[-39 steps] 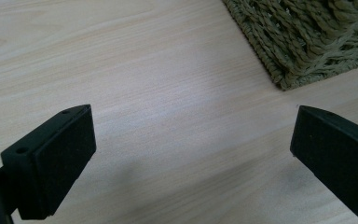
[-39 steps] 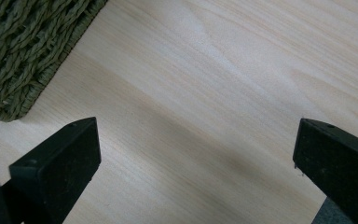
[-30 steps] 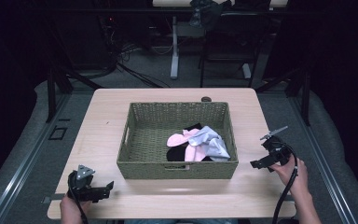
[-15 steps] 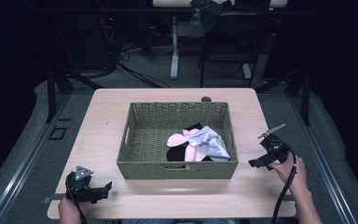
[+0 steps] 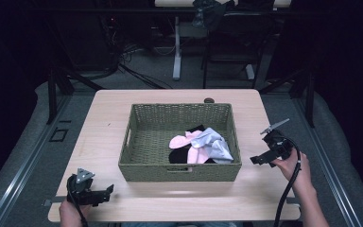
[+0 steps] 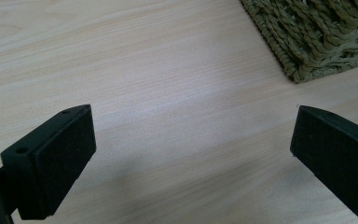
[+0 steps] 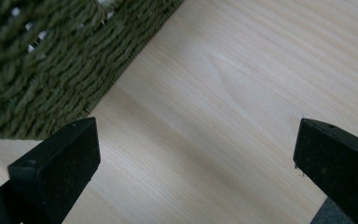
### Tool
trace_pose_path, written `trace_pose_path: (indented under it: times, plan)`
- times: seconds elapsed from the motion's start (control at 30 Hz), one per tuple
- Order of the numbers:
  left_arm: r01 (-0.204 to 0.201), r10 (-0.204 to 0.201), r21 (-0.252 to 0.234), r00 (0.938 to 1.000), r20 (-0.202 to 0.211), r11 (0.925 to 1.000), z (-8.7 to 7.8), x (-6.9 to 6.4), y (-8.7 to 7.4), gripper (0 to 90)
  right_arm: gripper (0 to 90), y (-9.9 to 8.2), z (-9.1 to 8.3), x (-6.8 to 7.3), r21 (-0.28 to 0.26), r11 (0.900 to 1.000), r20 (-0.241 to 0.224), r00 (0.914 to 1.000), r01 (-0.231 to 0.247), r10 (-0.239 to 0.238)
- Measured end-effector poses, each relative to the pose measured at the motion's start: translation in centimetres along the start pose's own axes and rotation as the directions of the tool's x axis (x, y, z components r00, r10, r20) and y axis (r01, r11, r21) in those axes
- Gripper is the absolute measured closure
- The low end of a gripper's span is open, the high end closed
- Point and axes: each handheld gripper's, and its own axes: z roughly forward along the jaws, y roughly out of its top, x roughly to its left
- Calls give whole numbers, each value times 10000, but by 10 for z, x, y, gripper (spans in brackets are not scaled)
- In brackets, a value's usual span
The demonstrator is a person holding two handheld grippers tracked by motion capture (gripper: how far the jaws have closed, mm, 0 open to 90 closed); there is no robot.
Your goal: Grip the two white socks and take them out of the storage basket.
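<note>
High view looks forward and down on the whole light wooden table [image 5: 99,118]. Both gripper views sit close above it, sharing the olive woven rectangular basket [image 5: 179,171]: corner at 1 o'clock [image 6: 307,42], wall at 10 o'clock [image 7: 51,65].

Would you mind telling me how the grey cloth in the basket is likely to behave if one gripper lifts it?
The grey cloth lies crumpled in soft folds, so it will probably hang limp rather than hold its shape. It looks thin, so likely light. It overlaps the pink cloth in the basket, so a pinch may drag that along too.
</note>
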Motion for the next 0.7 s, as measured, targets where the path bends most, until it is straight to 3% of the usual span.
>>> trace_pose_path:
  times: [0.27, 0.5, 0.7]
  plan:
    - [1, -1, 10, 10000, -43, 10000, 1, -1, 1, 1, 0, 12, -5, -2, -123, 9999, -244, 9997, 38, -41]
    - [109, -109, -10, 9999, -46, 9999, 0, 1, 0, 1, 0, 22, -10, -5, -5, 9995, -149, 9994, 301, -301]
    - [85, -85, -15, 10000, 5, 10000, 1, 1, 0, 1, 0, 33, -18, -7, -288, 9992, -334, 9990, 283, -293]
